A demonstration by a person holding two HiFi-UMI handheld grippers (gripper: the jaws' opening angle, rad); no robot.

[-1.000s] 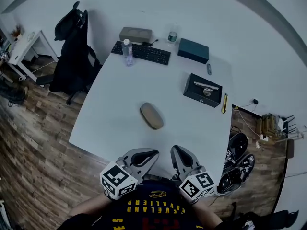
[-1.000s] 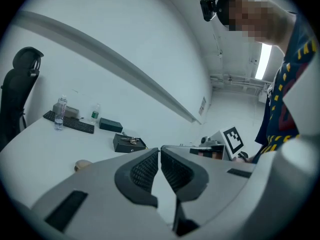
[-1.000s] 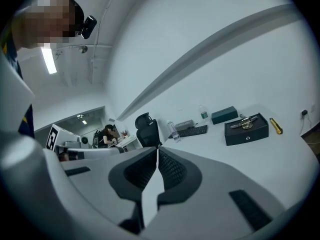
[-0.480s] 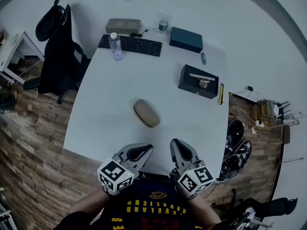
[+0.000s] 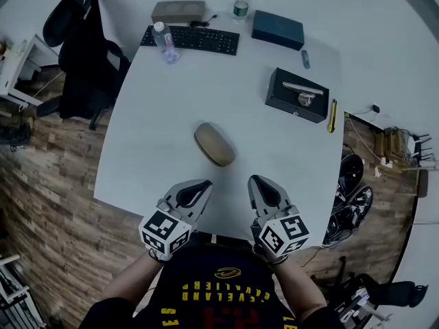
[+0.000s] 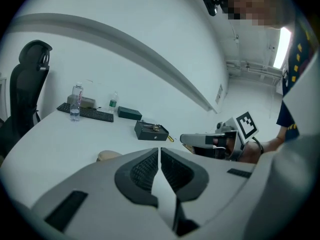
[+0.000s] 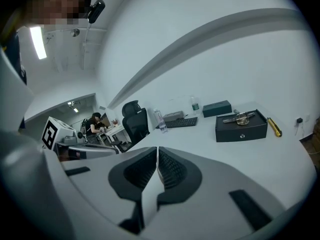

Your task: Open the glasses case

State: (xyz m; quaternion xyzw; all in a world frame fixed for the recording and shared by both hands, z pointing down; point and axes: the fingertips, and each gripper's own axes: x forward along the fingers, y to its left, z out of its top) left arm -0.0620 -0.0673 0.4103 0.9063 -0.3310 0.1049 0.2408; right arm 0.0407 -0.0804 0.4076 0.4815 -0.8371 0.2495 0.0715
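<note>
I have brought the left hand-held gripper and right hand-held gripper down to the near edge of the surface, both clenched and empty. The glasses case lies shut at 12 o'clock, untouched; opening has not started.

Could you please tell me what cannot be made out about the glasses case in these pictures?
Head view: the glasses case is too small to show its seam or hinge.
Left gripper view: the left gripper hides all but a sliver of the case with its own body.
Right gripper view: the case does not show, probably behind the right gripper.
</note>
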